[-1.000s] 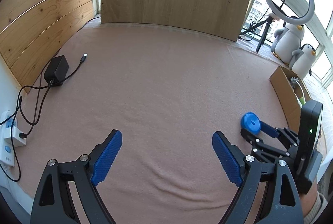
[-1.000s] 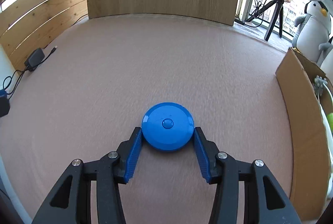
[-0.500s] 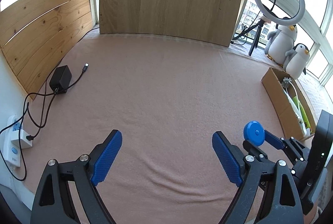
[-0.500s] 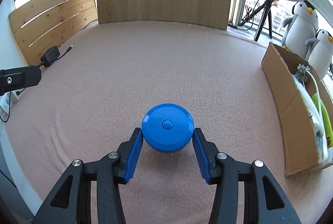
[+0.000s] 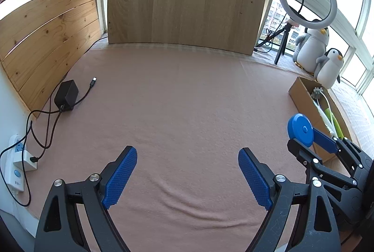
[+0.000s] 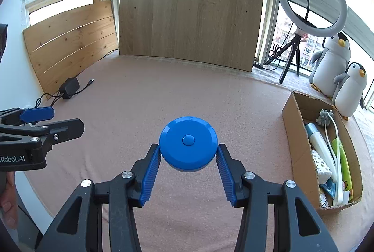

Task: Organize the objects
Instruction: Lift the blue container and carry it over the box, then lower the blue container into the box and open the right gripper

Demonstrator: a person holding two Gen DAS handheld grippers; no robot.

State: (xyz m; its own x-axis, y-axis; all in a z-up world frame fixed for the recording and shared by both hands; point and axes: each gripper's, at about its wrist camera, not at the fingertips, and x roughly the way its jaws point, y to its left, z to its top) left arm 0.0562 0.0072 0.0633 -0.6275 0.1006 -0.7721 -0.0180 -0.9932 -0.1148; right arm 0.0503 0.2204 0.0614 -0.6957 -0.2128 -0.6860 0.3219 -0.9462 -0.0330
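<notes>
Since a second ago my right tongs (image 6: 188, 165) have lifted the blue disc (image 6: 188, 144) clear of the pink blanket (image 6: 187, 97), and more of the cardboard box (image 6: 295, 135) has come into sight to the right of the disc. The pads press on the disc's rim from both sides, so I am gripping it, in the air above the blanket. It looks like hard smooth plastic, light and stiff, probably a little slick at the rounded edge; across the widest part of the rim, as I have it, seems the sound hold, and away from the centre button. My left tongs (image 5: 187, 179) stand wide open with nothing between them, left of the disc.

Only my right view looks down into the box beyond the disc, showing a white tube, a green tube and a white cable already in it. My left view shows the disc edge-on against the box, and only it shows the white power strip (image 5: 16, 165) at the blanket's far-left edge
</notes>
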